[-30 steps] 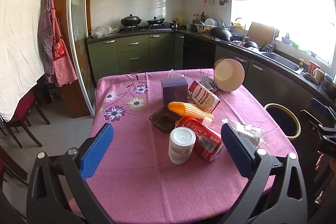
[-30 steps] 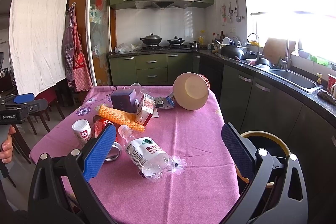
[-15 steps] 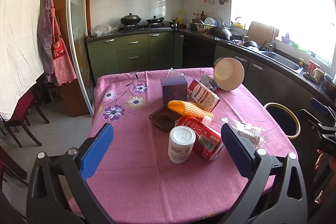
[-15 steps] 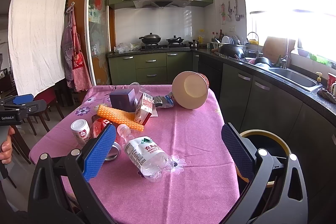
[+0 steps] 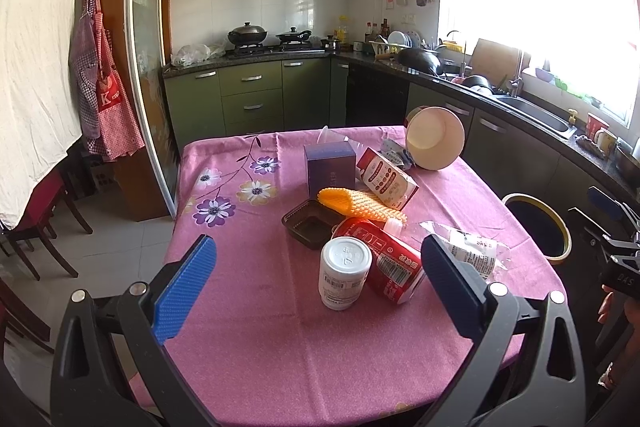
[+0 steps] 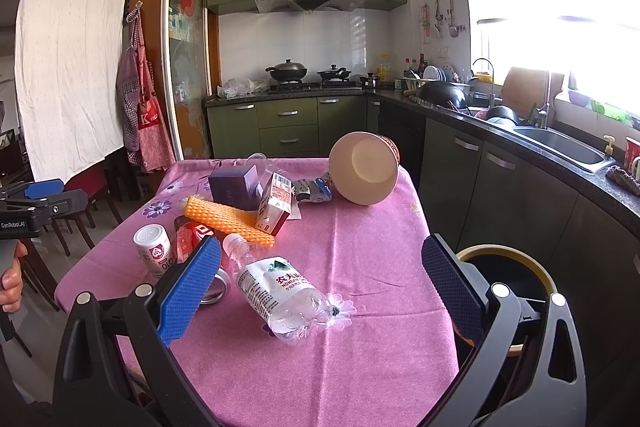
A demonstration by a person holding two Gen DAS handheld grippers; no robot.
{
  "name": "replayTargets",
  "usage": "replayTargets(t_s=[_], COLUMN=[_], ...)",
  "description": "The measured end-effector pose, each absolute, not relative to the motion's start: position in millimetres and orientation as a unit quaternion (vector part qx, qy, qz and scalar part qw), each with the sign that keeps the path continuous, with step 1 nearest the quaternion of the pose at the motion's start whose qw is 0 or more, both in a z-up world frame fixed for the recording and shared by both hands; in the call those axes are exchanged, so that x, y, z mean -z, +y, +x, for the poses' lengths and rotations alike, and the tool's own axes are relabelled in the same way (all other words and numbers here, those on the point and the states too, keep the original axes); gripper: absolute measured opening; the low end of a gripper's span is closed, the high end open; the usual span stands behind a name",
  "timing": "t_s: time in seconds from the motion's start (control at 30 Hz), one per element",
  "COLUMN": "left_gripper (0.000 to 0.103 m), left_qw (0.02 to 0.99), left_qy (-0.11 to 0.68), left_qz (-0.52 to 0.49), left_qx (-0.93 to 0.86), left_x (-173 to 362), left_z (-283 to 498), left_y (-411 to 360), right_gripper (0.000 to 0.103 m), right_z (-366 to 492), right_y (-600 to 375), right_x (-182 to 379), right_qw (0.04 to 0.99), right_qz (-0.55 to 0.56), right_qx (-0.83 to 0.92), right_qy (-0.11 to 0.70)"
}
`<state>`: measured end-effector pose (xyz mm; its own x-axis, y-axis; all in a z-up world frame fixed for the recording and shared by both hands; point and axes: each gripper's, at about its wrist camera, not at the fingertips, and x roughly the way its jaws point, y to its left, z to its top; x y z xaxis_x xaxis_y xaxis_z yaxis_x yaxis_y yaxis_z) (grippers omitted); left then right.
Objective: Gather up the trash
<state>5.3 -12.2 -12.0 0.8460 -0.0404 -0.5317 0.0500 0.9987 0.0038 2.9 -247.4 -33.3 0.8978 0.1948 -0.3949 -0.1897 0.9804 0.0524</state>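
Observation:
Trash lies on a pink tablecloth [image 5: 256, 327]: a white pill bottle [image 5: 345, 273], a red can [image 5: 384, 265] on its side, a crushed water bottle [image 6: 280, 297], an orange foam net [image 5: 360, 205], a black tray [image 5: 310, 225], a milk carton [image 5: 386, 177], a purple box [image 5: 330, 165] and a tipped paper bowl [image 5: 436, 139]. A bin [image 6: 508, 273] stands beside the table's right edge. My left gripper [image 5: 316, 291] is open and empty, near the pill bottle. My right gripper [image 6: 320, 293] is open and empty, over the water bottle.
A kitchen counter with a sink [image 6: 560, 147] runs along the right. Green cabinets [image 6: 288, 127] and a stove are at the back. Chairs [image 5: 36, 223] stand at the left. An apron [image 5: 104, 99] hangs by the glass door.
Both grippers have barely moved; the views shift only slightly. Nothing on the table has moved.

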Motion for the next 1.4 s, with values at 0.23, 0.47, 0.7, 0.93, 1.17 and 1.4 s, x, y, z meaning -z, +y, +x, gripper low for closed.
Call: replayTargets(t_s=[0.23,0.47,0.7,0.93,1.17,1.4], left_gripper=[0.097,0.097,0.097,0.097,0.097,0.097], left_qw=[0.960,0.960,0.960,0.960,0.960,0.957], left_qy=[0.278,0.278,0.278,0.278,0.279,0.288], left_qz=[0.008,0.008,0.008,0.008,0.008,0.007], left_qx=[0.025,0.025,0.025,0.025,0.027,0.029], left_x=[14.0,13.6,12.8,13.2,13.8,13.6], left_z=[6.6,6.5,7.2,7.1,7.1,21.3], left_y=[-12.0,-11.9,-11.3,-11.2,-11.9,-8.2], right_gripper=[0.099,0.099,0.099,0.099,0.099,0.099], right_z=[3.6,3.5,3.5,3.2,4.3,10.7], right_y=[-247.5,-247.2,-247.6,-248.2,-249.6,-251.6], right_x=[34.8,34.2,34.7,34.9,35.2,37.1], right_qw=[0.974,0.974,0.974,0.974,0.974,0.973], right_qz=[0.007,0.007,0.007,0.006,0.007,0.006], right_qx=[-0.099,-0.098,-0.098,-0.096,-0.095,-0.091], right_qy=[0.203,0.203,0.203,0.204,0.206,0.210])
